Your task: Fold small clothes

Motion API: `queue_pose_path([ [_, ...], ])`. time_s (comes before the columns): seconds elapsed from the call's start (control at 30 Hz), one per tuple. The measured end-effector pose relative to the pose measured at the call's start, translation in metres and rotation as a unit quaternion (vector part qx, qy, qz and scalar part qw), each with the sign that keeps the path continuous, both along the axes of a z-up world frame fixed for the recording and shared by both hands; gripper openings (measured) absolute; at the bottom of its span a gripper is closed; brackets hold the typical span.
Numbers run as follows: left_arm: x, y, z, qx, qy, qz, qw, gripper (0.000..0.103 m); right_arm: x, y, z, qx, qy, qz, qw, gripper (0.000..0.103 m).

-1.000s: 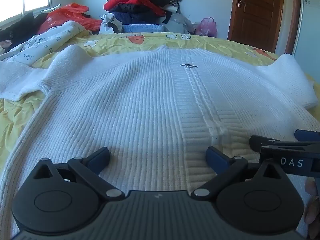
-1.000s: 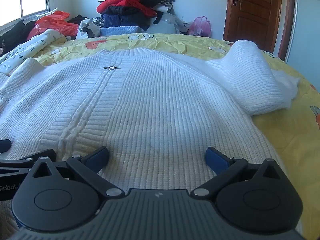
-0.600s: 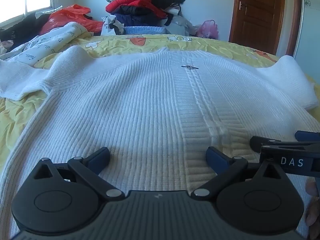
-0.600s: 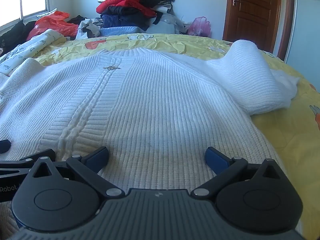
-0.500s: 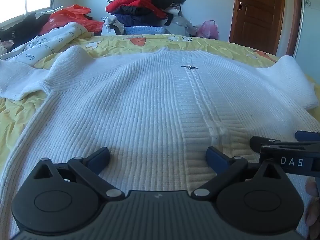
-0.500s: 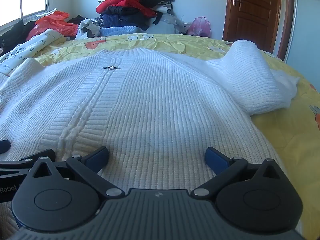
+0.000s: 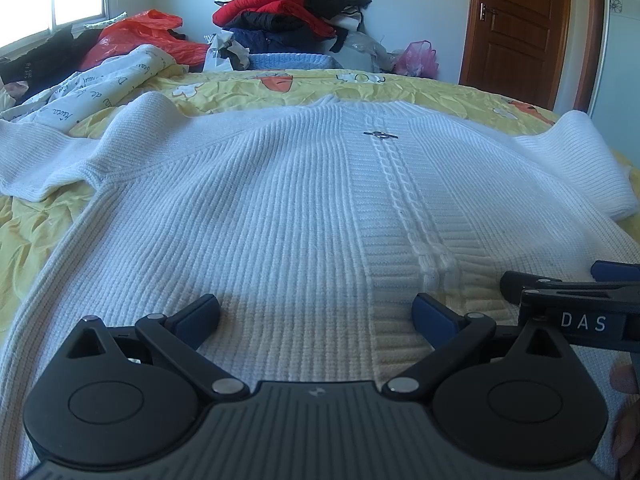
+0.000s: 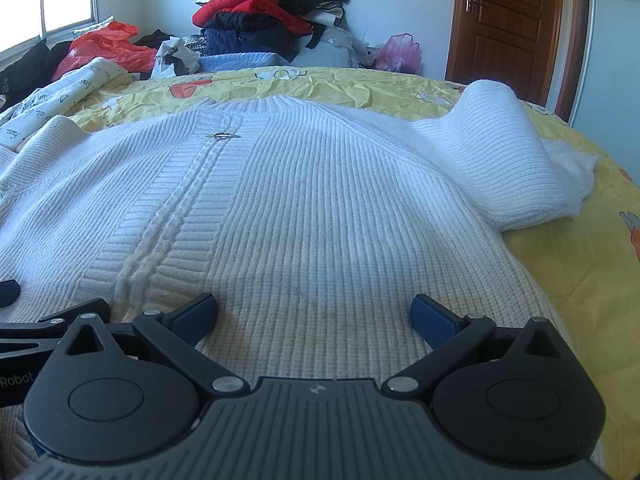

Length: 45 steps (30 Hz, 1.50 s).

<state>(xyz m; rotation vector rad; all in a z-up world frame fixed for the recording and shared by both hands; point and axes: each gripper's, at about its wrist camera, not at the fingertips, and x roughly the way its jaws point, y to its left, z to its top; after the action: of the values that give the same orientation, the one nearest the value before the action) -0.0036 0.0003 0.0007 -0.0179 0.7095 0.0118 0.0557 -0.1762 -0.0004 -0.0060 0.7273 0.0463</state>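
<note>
Sweater (image 7: 260, 220) hem hidden beneath both spread-fingered grippers' black bodies.

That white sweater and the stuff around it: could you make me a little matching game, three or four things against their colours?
Things:
1. sweater
2. bedsheet
3. door
4. gripper pads

Colours:
a. brown
b. blue
c. white
d. yellow

Pairs: 1-c, 2-d, 3-a, 4-b
</note>
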Motion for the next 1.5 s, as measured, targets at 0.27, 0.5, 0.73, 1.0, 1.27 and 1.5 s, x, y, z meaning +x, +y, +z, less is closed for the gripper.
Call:
queue_pose_path([
  [0.27,0.0001,-0.0002,-0.0002,0.001,0.0,0.0,1.0,0.103,0.0006,0.0003,-0.0003,0.0,0.0,0.0,1.0,0.102],
  [0.5,0.0,-0.0003,-0.0003,0.001,0.0,0.0,1.0,0.103,0.0012,0.0001,-0.0004,0.0,0.0,0.0,1.0,0.102],
  [0.73,0.0,-0.0005,-0.0004,0.001,0.0,0.0,1.0,0.103,0.0015,-0.0001,-0.0003,0.0,0.0,0.0,1.0,0.102],
  [1.0,0.0001,-0.0008,-0.0005,0.001,0.0,0.0,1.0,0.103,0.0015,-0.0004,-0.0001,0.0,0.0,0.0,1.0,0.102],
  [1.27,-0.0023,-0.0005,-0.0007,0.001,0.0,0.002,1.0,0.103,0.0017,-0.001,0.0003,0.0,0.001,0.001,1.0,0.102],
  [1.5,-0.003,0.0028,0.0009,0.003,0.0,0.009,1.0,0.103,0.0027,-0.0003,0.0003,-0.001,0.001,0.0,1.0,0.102],
])
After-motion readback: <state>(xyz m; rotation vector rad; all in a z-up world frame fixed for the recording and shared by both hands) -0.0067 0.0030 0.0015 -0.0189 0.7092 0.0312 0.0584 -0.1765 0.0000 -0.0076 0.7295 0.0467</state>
